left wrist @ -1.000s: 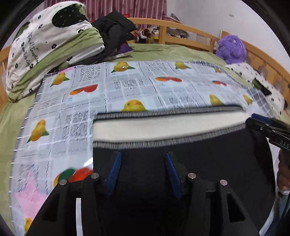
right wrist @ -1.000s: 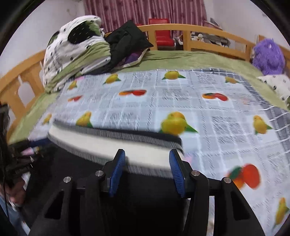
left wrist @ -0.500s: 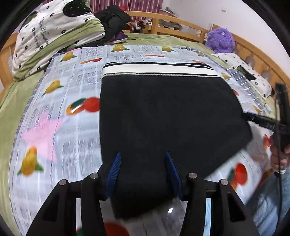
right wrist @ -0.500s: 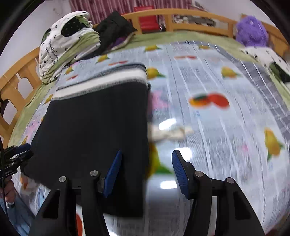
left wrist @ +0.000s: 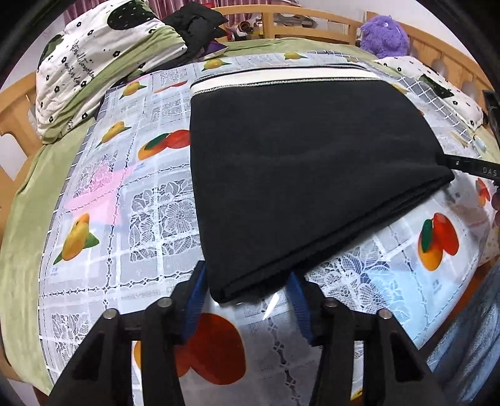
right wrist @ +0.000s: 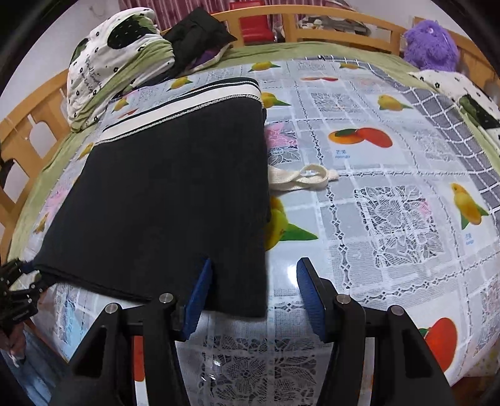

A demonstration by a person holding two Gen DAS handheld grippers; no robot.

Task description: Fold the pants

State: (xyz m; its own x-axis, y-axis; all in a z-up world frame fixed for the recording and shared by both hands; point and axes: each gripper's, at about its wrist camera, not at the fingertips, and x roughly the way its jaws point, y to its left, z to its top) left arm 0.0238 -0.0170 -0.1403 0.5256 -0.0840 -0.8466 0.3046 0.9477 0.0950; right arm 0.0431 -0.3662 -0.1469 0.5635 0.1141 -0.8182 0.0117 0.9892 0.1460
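The black pants [left wrist: 300, 168] lie folded into a flat rectangle on the fruit-print tablecloth [left wrist: 125, 200], with the cream and striped waistband [left wrist: 281, 78] at the far edge. My left gripper [left wrist: 247, 299] is open at the near left corner of the fold, holding nothing. My right gripper [right wrist: 254, 296] is open at the near right corner of the pants [right wrist: 175, 193]. The right gripper's tip also shows at the right edge of the left wrist view [left wrist: 468, 167]. A cream drawstring [right wrist: 300, 178] pokes out from the pants' right side.
A folded white and green quilt [left wrist: 103, 62] and dark clothes [left wrist: 197, 28] sit at the far left. A purple plush toy [right wrist: 431, 47] sits at the far right by the wooden bed rail [right wrist: 328, 22]. A spotted pillow [left wrist: 437, 90] lies at the right.
Both grippers pulled back toward me from the waistband end to the near edge of the fold. The pants now lie flat and released, and the view has steadied.
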